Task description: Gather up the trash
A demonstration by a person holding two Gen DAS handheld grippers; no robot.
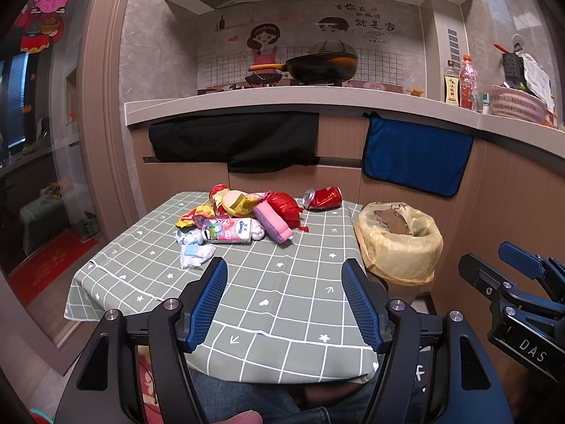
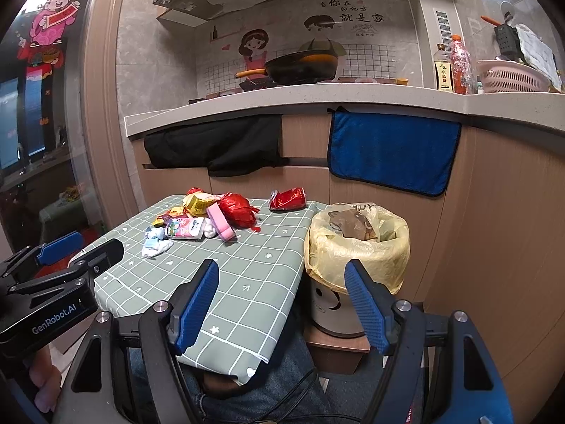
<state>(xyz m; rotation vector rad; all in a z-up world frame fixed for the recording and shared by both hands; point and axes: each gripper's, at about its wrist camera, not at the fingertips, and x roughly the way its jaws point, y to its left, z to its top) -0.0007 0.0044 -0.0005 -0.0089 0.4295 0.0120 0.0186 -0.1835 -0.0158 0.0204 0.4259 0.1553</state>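
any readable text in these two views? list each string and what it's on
"GenRobot.AI": body of the left gripper.
"DAS": body of the right gripper.
"Kleenex": tissue pack, small, uncertain.
"有你在的地方就是家": wall sticker.
Sauce bottle label, crushed red can, snack wrappers, window decals: too blurred.

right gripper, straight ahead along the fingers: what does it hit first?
Likely the bin with the yellow bag, beside the table: it sits between the right gripper fingers' line, right of centre. Depth is unclear; it could pass just left.
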